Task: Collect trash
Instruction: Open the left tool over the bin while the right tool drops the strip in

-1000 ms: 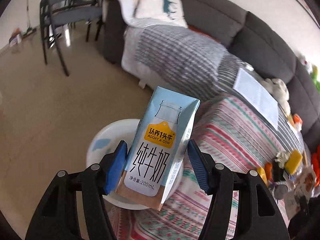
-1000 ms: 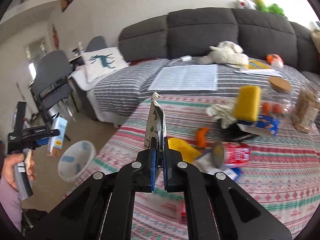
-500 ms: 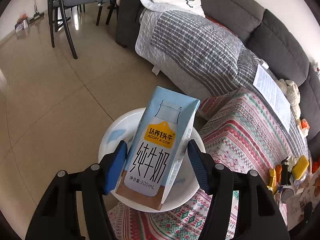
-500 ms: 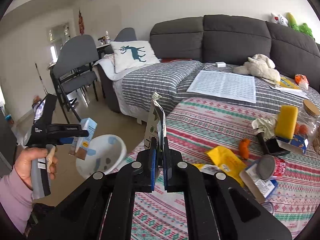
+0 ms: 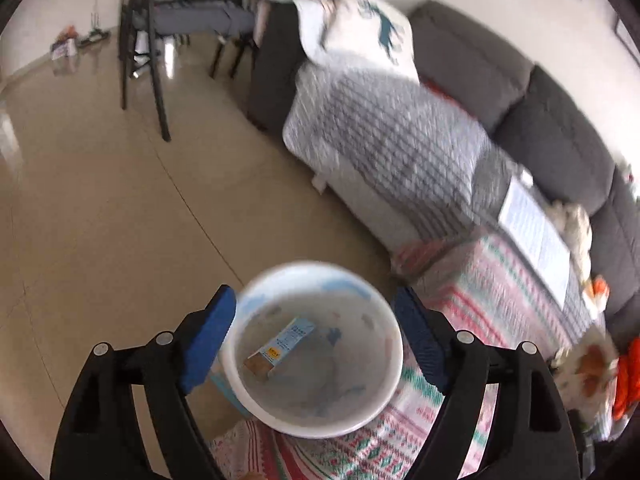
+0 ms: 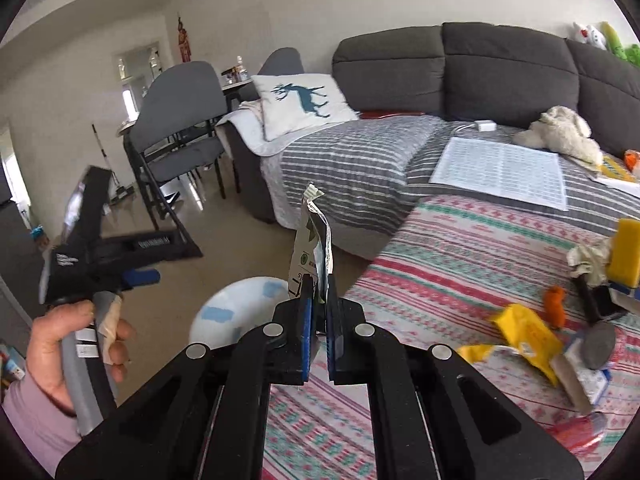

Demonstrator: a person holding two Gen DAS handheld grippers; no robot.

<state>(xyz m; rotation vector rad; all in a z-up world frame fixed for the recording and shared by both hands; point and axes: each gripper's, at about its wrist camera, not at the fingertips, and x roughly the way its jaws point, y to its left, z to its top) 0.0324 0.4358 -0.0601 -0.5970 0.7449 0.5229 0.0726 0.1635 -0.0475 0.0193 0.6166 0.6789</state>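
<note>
In the left wrist view my left gripper (image 5: 314, 300) hangs over a white bin (image 5: 320, 420) on the floor. Its jaws are opening and nothing is between them. A light-blue milk carton (image 5: 280, 344) lies at the bottom of the bin. My right gripper (image 6: 318, 296) is shut on a flattened white and green wrapper (image 6: 314, 240) that stands upright out of the fingers. The right wrist view also shows the bin (image 6: 236, 312) just behind that wrapper. To its left, a hand (image 6: 60, 344) holds the left gripper (image 6: 140, 278).
A table with a striped patterned cloth (image 6: 460, 264) stands right of the bin. On it lie a yellow wrapper (image 6: 524, 332), a can (image 6: 600, 344) and a yellow sponge (image 6: 626, 252). A grey sofa (image 6: 508, 68) and a grey chair (image 6: 180, 120) stand behind.
The left jaws have spread apart and the milk carton has dropped from them into the bin. The right gripper has carried its wrapper leftward, closer to the bin.
</note>
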